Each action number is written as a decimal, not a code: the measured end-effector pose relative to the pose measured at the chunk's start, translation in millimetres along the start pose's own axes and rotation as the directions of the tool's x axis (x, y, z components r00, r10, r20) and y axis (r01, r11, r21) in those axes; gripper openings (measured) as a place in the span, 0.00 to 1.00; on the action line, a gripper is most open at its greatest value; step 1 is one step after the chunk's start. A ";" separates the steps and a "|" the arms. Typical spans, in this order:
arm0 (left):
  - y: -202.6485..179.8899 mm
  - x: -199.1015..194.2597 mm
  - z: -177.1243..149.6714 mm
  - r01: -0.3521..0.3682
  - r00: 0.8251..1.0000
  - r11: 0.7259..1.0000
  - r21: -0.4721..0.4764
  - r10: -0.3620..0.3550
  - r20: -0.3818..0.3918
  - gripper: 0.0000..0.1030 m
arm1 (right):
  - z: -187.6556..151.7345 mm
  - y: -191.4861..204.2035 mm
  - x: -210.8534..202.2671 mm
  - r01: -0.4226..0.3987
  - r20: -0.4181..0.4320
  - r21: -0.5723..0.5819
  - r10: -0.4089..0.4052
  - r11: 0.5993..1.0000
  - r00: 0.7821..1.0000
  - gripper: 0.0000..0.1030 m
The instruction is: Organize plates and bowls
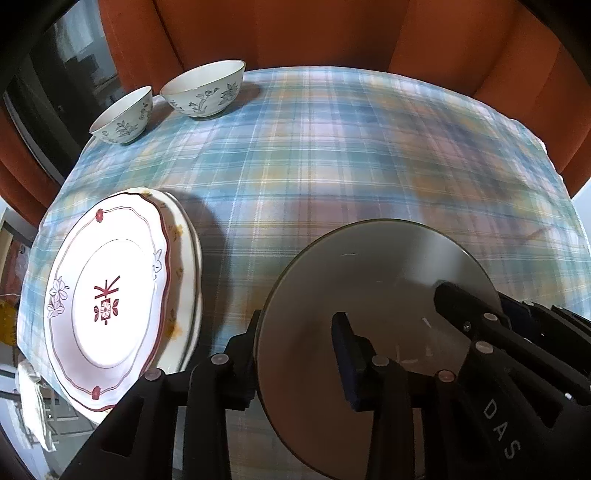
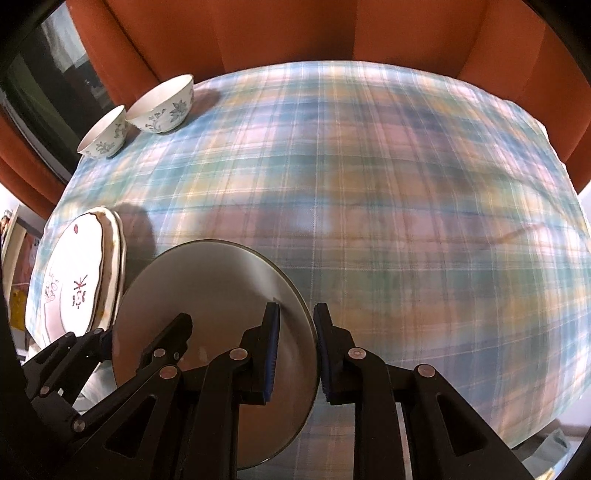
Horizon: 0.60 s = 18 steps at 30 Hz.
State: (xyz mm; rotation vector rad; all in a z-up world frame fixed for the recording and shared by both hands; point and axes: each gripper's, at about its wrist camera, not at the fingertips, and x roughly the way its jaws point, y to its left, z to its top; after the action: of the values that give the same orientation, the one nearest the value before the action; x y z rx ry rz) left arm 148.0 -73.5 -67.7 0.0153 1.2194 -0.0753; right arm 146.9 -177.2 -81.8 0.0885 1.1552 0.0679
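While both tools, left tool [image 1: 295,354] and right tool [image 2: 295,354], clench the grey plate [image 1: 369,280], two patterned plates [image 1: 110,295] lie stacked at nine o'clock and two bowls [image 1: 203,92] wait at eleven.

Plaid tablecloth [image 1: 332,155]; orange curtains [image 1: 295,33]; dark window [image 1: 55,85] left.

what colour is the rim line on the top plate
Dark red on the top plate, clearest in the left wrist view.
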 end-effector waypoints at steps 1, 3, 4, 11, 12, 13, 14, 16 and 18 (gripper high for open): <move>-0.5 0.2 -0.2 0.005 1.000 1.000 0.004 -0.005 -0.002 0.36 | -0.6 -0.8 -0.2 -0.006 0.001 -0.001 0.006 1.000 1.000 0.23; -2.0 0.1 -0.8 0.011 1.000 1.000 0.019 -0.011 -0.004 0.38 | -2.5 -2.6 -0.1 -0.018 0.000 0.002 0.018 1.000 1.000 0.24; -2.9 0.6 -0.9 0.012 1.000 1.000 0.026 -0.012 -0.007 0.39 | -2.9 -3.0 0.5 -0.019 -0.001 0.004 0.019 1.000 1.000 0.24; 1.5 -3.3 1.7 0.057 0.998 0.997 0.052 -0.057 -0.005 0.73 | -3.6 0.1 1.4 0.012 -0.009 0.011 -0.012 1.000 1.000 0.56; 2.6 -4.8 2.7 0.060 0.998 0.997 0.058 -0.060 0.002 0.75 | -3.3 0.2 0.4 0.017 -0.005 0.016 -0.017 1.000 1.000 0.60; 3.7 -7.5 4.5 0.071 0.997 0.995 0.074 -0.072 0.016 0.76 | -2.2 0.6 -1.3 0.025 0.001 0.021 -0.025 0.999 1.000 0.63; 4.2 -10.0 5.8 0.082 0.996 0.992 0.093 -0.085 0.029 0.78 | -0.6 2.1 -3.6 0.038 0.009 0.024 -0.039 0.999 0.999 0.63; 5.3 -13.8 9.0 0.106 0.993 0.987 0.123 -0.113 0.046 0.85 | 1.8 4.0 -7.4 0.050 0.022 0.027 -0.051 0.998 0.998 0.65; 9.0 -16.5 14.3 0.135 0.989 0.982 0.130 -0.142 0.046 0.87 | 6.0 7.9 -10.8 0.058 0.031 0.028 -0.058 0.998 0.998 0.66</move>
State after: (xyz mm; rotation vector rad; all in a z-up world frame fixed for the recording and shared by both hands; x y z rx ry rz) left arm 156.3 -64.4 -47.5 0.0389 1.1581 -0.2730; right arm 147.9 -170.6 -68.7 0.0796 1.1268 -0.0006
